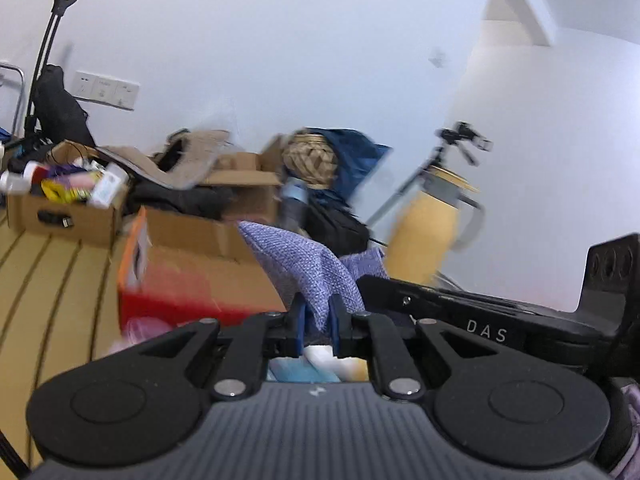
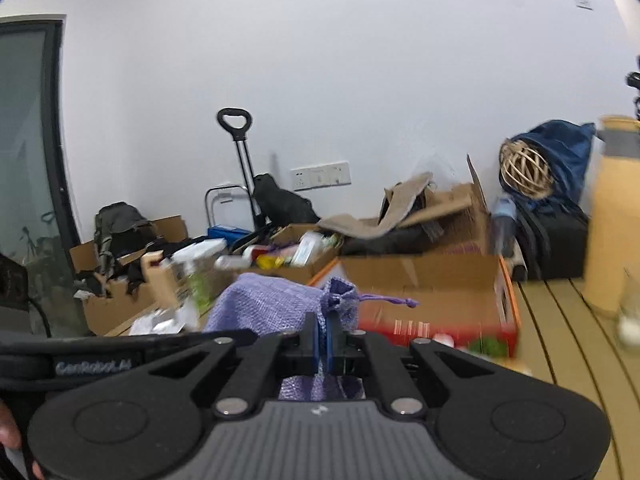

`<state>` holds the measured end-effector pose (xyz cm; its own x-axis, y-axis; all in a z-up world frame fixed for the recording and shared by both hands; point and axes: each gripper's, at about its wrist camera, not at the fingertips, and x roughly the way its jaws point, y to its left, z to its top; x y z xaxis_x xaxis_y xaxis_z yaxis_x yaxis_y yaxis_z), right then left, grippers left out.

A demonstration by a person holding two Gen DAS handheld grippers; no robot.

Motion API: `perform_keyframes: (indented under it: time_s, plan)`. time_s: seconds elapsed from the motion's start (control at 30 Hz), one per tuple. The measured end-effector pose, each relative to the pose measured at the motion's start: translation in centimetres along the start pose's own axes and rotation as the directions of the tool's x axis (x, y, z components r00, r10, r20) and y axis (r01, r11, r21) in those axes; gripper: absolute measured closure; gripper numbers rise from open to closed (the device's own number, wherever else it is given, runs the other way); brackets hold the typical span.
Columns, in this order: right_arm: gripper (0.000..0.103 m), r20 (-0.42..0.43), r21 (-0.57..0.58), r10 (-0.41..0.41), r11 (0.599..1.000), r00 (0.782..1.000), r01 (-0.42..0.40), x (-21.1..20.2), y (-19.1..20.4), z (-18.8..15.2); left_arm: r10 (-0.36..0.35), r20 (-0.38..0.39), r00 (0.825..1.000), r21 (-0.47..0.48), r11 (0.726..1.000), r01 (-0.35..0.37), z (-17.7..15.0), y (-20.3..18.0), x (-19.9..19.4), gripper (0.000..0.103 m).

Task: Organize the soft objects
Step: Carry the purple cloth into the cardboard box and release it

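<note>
A purple knitted drawstring pouch is held up in the air between both grippers. My left gripper is shut on one corner of it. My right gripper is shut on the pouch near its gathered neck, and the purple drawstring trails to the right. The right gripper's black body shows at the right of the left wrist view, close beside the left one. Both views are blurred by motion.
A red and orange cardboard box stands just ahead on the wooden slatted surface. Open boxes of clutter, a black trolley handle, a blue bag with a wicker ball and a yellow bottle stand behind.
</note>
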<state>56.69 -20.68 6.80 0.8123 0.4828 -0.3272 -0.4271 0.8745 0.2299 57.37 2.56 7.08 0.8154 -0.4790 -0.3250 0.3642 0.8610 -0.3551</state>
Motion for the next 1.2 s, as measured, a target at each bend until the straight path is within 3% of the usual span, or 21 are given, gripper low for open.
perform_keyframes:
  time_s: [0.1, 0.17, 0.3, 0.33, 0.37, 0.43, 0.47, 0.53, 0.6, 0.63, 0.73, 0.8, 0.93, 1.1, 1.2]
  plan:
    - [0.1, -0.098, 0.053, 0.013, 0.999, 0.995, -0.008, 8.5, -3.1, 4.4, 0.068, -0.032, 0.997, -0.046, 0.996, -0.07, 3.4, 3.7, 6.0, 0.091]
    - [0.1, -0.175, 0.111, 0.01, 0.994, 0.985, 0.009, 15.1, -5.5, 6.3, 0.103, -0.094, 0.99, -0.07, 0.992, -0.11, 4.9, 6.3, 10.7, 0.091]
    - [0.1, -0.306, 0.199, 0.002, 0.978, 0.952, 0.062, 26.3, -9.4, 6.9, 0.183, -0.224, 0.957, -0.026, 0.981, -0.193, 6.3, 10.6, 19.2, 0.09]
    - [0.1, -0.331, 0.204, -0.016, 0.975, 0.943, 0.088, 29.0, -10.0, 6.6, 0.222, -0.24, 0.945, -0.012, 0.973, -0.232, 6.4, 11.5, 20.8, 0.087]
    - [0.1, -0.354, 0.197, -0.026, 0.975, 0.935, 0.102, 30.9, -10.4, 6.3, 0.263, -0.24, 0.934, 0.005, 0.963, -0.27, 6.4, 12.2, 22.0, 0.073]
    - [0.099, -0.386, 0.191, -0.063, 0.971, 0.92, 0.146, 34.3, -11.2, 5.5, 0.335, -0.239, 0.911, 0.025, 0.94, -0.339, 6.3, 13.5, 23.2, 0.063]
    - [0.099, -0.409, 0.19, -0.074, 0.968, 0.91, 0.165, 35.5, -11.5, 5.1, 0.341, -0.237, 0.91, 0.02, 0.938, -0.346, 6.3, 13.8, 23.3, 0.063]
    - [0.096, -0.447, 0.188, -0.101, 0.961, 0.889, 0.204, 37.0, -12.1, 4.0, 0.3, -0.212, 0.93, -0.004, 0.951, -0.308, 6.6, 14.3, 22.3, 0.054]
    - [0.087, -0.456, 0.209, -0.089, 0.956, 0.886, 0.204, 37.2, -12.4, 3.6, 0.307, -0.174, 0.936, -0.02, 0.949, -0.315, 7.2, 14.3, 21.1, 0.048]
    - [0.084, -0.44, 0.23, -0.061, 0.957, 0.896, 0.178, 37.0, -12.7, 3.7, 0.311, -0.164, 0.936, -0.025, 0.947, -0.319, 7.5, 14.1, 20.5, 0.048]
    - [0.063, -0.442, 0.2, -0.064, 0.965, 0.895, 0.168, 35.8, -12.3, 4.7, 0.328, -0.153, 0.932, -0.02, 0.942, -0.335, 8.7, 13.1, 18.6, 0.048]
    - [0.063, -0.411, 0.206, -0.04, 0.969, 0.911, 0.136, 33.5, -11.7, 6.3, 0.332, -0.138, 0.933, -0.005, 0.942, -0.336, 9.4, 12.0, 16.7, 0.047]
    - [0.06, -0.344, 0.162, -0.063, 0.979, 0.937, 0.125, 26.7, -10.1, 10.2, 0.334, -0.082, 0.939, 0.048, 0.942, -0.331, 10.0, 8.9, 11.2, 0.031]
    - [0.052, -0.259, 0.082, -0.096, 0.989, 0.961, 0.12, 15.6, -7.9, 13.6, 0.352, -0.035, 0.935, 0.167, 0.925, -0.341, 9.0, 3.8, 4.0, 0.031]
    - [0.047, -0.191, 0.057, -0.118, 0.99, 0.975, 0.13, 8.4, -6.9, 13.9, 0.33, 0.036, 0.943, 0.197, 0.923, -0.331, 7.9, 0.8, -1.1, 0.02]
